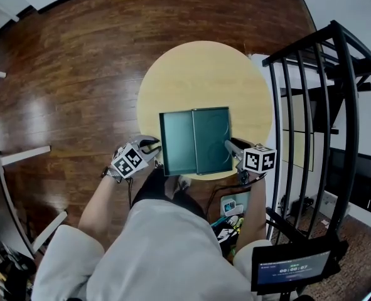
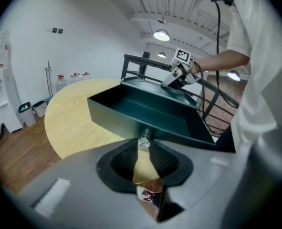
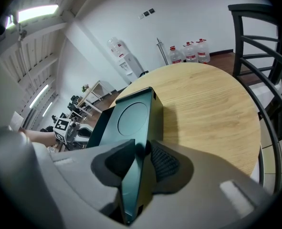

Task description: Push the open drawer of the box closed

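Note:
A dark green box [image 1: 211, 140] lies on the round yellow table [image 1: 204, 74], its drawer [image 1: 177, 143] pulled out to the left. My left gripper [image 1: 155, 148] is at the drawer's front. In the left gripper view its pads close round the drawer's small metal knob [image 2: 144, 141], and the empty drawer [image 2: 145, 111] stretches away behind it. My right gripper [image 1: 229, 145] is at the box's right end. In the right gripper view the box [image 3: 133, 116] has its near edge pinched between the right gripper [image 3: 143, 159] pads. The left gripper [image 3: 69, 130] shows beyond the box.
A black metal-barred chair [image 1: 323, 105] stands close at the table's right. A small screen [image 1: 285, 271] sits low on the right. Water jugs [image 3: 188, 51] and a dispenser stand by the far wall. Wooden floor surrounds the table.

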Demonstrator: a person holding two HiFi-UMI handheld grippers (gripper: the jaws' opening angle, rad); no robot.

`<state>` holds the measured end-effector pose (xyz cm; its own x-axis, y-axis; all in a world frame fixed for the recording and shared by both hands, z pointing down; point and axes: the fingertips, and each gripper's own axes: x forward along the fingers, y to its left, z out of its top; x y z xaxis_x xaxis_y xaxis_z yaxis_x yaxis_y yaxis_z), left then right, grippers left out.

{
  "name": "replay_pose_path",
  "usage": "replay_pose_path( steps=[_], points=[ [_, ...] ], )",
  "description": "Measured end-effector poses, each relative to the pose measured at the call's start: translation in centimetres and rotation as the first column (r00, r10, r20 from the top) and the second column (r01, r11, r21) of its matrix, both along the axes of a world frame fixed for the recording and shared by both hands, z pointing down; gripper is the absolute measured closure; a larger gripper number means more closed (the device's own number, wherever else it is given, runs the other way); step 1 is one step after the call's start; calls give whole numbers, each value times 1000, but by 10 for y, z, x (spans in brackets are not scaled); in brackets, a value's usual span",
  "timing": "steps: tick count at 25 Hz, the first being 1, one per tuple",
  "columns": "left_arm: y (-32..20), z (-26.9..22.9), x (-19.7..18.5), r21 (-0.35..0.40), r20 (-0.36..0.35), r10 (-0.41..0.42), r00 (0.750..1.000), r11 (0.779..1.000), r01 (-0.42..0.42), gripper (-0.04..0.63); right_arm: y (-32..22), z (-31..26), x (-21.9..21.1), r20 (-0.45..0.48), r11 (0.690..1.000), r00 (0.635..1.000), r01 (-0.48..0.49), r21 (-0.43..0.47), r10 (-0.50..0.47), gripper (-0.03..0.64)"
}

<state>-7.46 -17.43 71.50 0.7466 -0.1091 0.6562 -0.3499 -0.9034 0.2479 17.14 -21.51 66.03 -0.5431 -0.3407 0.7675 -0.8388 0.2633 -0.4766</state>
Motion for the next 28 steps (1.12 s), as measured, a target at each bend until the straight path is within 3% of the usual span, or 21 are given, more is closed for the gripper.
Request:
replay_pose_path(
  steps=[17, 28],
  points=[
    [0, -6, 31, -40, -55, -72, 996, 997, 69, 511, 1, -1, 3, 4, 998, 998, -61, 13, 61, 508],
    [-9, -12, 76, -61, -70, -32, 997, 998, 27, 511, -1, -1, 2, 40, 996, 995, -92, 9, 92, 508]
  ],
)
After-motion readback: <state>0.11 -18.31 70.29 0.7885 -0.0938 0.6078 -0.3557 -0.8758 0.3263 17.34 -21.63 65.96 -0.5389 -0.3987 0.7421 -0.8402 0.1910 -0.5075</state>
